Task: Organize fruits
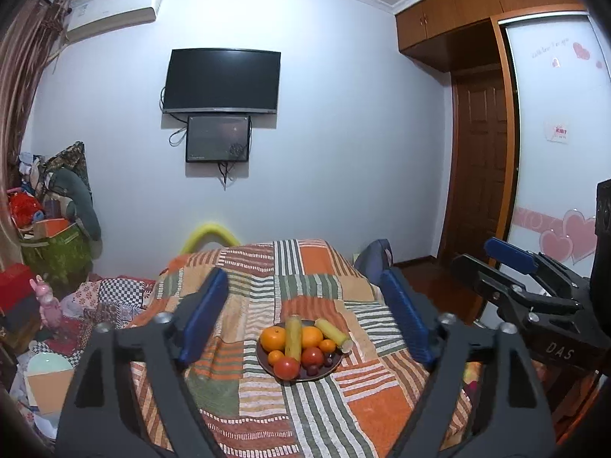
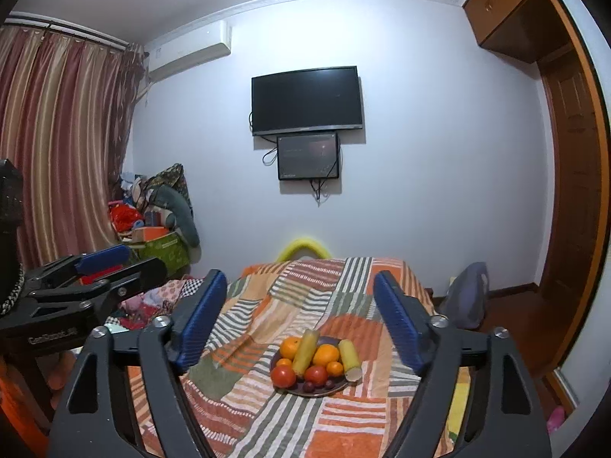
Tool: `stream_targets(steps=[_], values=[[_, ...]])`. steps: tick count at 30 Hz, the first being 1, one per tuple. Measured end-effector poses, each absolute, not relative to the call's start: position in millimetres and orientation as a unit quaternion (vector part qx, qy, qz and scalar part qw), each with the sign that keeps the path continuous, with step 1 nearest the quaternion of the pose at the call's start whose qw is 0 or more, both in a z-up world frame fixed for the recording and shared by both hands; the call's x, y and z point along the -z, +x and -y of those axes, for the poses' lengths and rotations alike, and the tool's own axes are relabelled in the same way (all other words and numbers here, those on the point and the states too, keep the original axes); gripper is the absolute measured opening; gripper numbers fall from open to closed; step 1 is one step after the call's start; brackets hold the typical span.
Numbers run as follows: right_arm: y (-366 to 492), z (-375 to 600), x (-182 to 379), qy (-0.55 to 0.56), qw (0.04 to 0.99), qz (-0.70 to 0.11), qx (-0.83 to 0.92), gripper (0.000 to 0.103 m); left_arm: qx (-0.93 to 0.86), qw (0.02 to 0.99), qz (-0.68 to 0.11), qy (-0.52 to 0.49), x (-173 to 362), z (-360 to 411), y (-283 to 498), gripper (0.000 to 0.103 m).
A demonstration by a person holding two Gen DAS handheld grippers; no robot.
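Two tongs hover over a bed [image 1: 305, 412], each seen from its own wrist camera, both pointing toward a white wall with a dark TV [image 1: 221, 81] mounted on it and a smaller screen [image 1: 218, 139] just below that. A patchwork quilt [image 2: 267, 412] in orange, green and striped squares covers the bed.

Left tongs [image 1: 305, 315]: blue-padded fingers spread wide apart, holding nothing. The right tongs show at the right edge of this view, also open.

Right tongs [image 2: 299, 318]: fingers equally wide apart, holding nothing. The left tongs show at the left edge of this view.

A dark round plate [image 1: 301, 376] sits on the quilt ahead of both tongs, framed between the fingers and not touching them. On the plate lie two pale yellow cylinders [image 1: 293, 337], one upright in the middle, one angled toward the right finger. Two large oranges [image 1: 273, 338] sit at the back, two red tomatoes [image 1: 286, 368] nearest the tongs, with two small oranges [image 1: 275, 357] and a few dark plums [image 1: 312, 370] between them.

Beyond the left finger, striped curtains [image 2: 57, 145] hang beside a heap of bags and toys [image 2: 156, 213].
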State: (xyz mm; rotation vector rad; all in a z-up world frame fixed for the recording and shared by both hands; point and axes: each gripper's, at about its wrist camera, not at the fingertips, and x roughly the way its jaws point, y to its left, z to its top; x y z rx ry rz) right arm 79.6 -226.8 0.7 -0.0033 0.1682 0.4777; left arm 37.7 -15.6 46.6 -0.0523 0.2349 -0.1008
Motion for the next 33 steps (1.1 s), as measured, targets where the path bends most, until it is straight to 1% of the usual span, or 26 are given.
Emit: stream_targets(steps=[1, 3, 5, 8, 10, 11, 33], values=[[78.6, 226.2, -0.6, -0.002, 0.969, -0.08, -0.234, 0.083, 0.047, 0.992, -0.113, -0.025, -47.3, 15.2, 35.4, 0.091], [74.8, 226.8, -1.3, -0.002, 0.97, -0.077, -0.229, 0.085, 0.039, 0.993, -0.105, -0.022, -48.5, 15.2, 31.4, 0.096], [71.3, 227.0, -1.7, -0.004, 0.971, -0.074, -0.226, 0.087, 0.033, 0.994, -0.099, -0.022, -48.5, 12.8, 29.0, 0.099], [67.3, 228.1, -0.5, -0.004, 0.973, -0.069, -0.221, 0.094, 0.026, 0.995, -0.098, -0.024, -47.4, 10.4, 27.6, 0.101], [64.7, 228.3, 0.1, -0.004, 0.974, -0.065, -0.217, 0.102, 0.022, 0.995, -0.098, -0.025, -46.5, 8.7, 26.7, 0.102], [62.9, 229.6, 1.0, -0.004, 0.975, -0.062, -0.214, 0.103, 0.021, 0.995, -0.099, -0.026, -45.8, 8.1, 26.5, 0.102], [58.6, 230.1, 0.5, -0.002, 0.977, -0.063, -0.202, 0.103, 0.025, 0.995, -0.098, -0.023, -43.6, 11.3, 22.6, 0.103]])
